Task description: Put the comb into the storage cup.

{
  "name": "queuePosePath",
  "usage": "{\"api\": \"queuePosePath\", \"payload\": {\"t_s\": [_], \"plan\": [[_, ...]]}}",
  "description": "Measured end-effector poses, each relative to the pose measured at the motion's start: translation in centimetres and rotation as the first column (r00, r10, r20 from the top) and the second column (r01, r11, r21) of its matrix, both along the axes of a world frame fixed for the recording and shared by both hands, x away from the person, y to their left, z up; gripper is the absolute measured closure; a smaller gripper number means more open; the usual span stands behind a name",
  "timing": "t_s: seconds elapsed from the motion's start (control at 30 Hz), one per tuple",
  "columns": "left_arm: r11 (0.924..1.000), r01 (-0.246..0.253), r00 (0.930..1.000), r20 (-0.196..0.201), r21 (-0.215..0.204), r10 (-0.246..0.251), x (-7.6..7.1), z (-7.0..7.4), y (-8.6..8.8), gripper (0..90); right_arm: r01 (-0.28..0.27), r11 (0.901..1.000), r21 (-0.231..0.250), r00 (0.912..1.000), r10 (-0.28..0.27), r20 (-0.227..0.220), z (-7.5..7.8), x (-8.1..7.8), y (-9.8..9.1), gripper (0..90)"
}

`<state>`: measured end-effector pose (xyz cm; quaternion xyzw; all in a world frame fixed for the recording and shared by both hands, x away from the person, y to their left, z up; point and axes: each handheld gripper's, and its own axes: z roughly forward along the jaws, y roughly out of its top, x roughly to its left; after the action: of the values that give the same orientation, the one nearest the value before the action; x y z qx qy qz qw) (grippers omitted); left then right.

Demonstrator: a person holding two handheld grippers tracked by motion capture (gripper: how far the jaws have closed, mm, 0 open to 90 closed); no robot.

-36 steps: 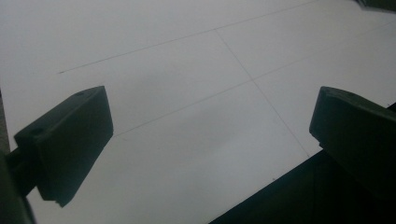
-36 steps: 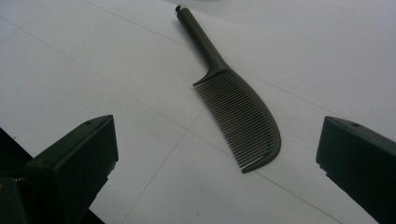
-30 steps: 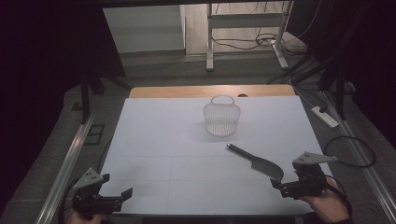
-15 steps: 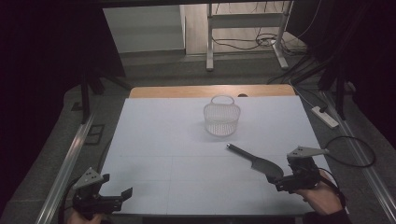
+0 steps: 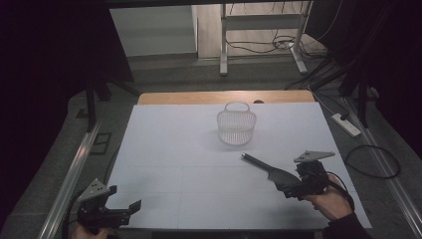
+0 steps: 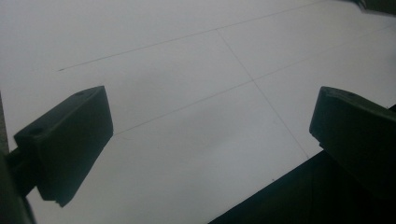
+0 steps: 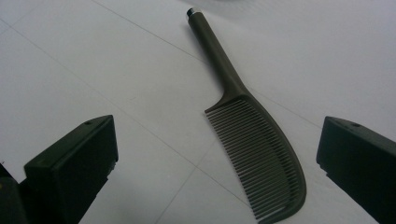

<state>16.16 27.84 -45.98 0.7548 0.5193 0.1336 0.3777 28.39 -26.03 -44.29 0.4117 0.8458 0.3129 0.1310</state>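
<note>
A dark comb (image 5: 268,172) lies flat on the white table (image 5: 174,149), its handle pointing toward a white mesh basket (image 5: 236,127) at the far centre. My right gripper (image 5: 290,190) is open, low over the comb's toothed end. In the right gripper view the comb (image 7: 254,140) lies between the wide-apart jaws of that gripper (image 7: 217,154), nearer the right one and touching neither. Near the table's front left corner my left gripper (image 5: 124,199) is open. The left gripper view has that gripper (image 6: 210,135) above bare white table surface.
A wooden strip (image 5: 224,97) borders the table's far edge. A power strip (image 5: 346,124) and a looped cable (image 5: 370,162) lie on the floor to the right. A metal rail (image 5: 74,164) runs along the left side.
My right gripper has moved forward and left, closing in on the comb's toothed end. The comb and basket have stayed put. The left gripper has hardly shifted.
</note>
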Motion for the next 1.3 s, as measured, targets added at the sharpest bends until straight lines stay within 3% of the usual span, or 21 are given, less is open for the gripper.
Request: {"api": "queuePosePath", "payload": {"t_s": [0.5,1.3], "plan": [[1.0,0.0,1.0,-0.001,-0.01,0.0,0.0,0.0,0.1,0.4,-0.022,0.998,-0.059,0.9983,0.019,-0.056,0.1,2.2,2.1,0.0],[0.9997,-0.005,1.0,-0.002,-0.022,0.005,0.0,0.0,0.2,0.5,-0.052,0.9889,-0.139,0.9951,0.04,-0.091,-0.6,5.1,4.5,0.8]]}}
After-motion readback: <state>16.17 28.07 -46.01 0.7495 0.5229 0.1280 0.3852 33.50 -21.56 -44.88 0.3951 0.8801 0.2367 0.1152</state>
